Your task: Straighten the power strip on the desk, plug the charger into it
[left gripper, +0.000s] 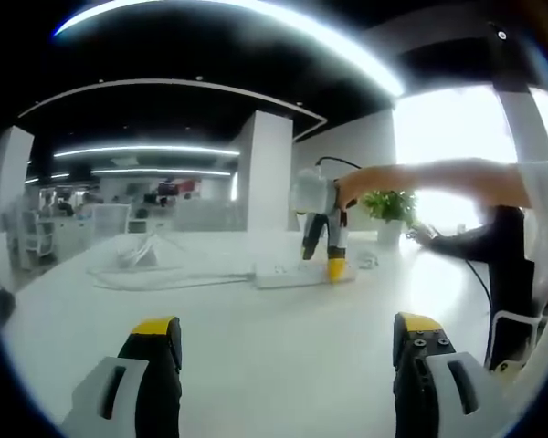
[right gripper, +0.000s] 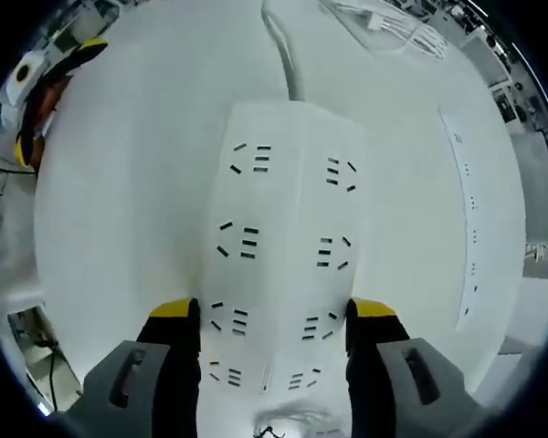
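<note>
Right tool [right gripper: 273, 315] astride strip; left tool [left gripper: 288, 342] agape

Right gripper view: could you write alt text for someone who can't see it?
A white power strip lies on a white desk, flanked by the right gripper's two yellow-tipped jaws. Its white cable runs away across the desk.

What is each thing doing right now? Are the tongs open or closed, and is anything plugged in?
Power strip: flat on the desk, the sockets that show are empty, between the right tongs' jaws.
Right tongs: jaws on either side of the strip's end; a firm grip cannot be told.
Left tongs: open, holding nothing, above the desk.
Potted plant: upright on the desk.
</note>
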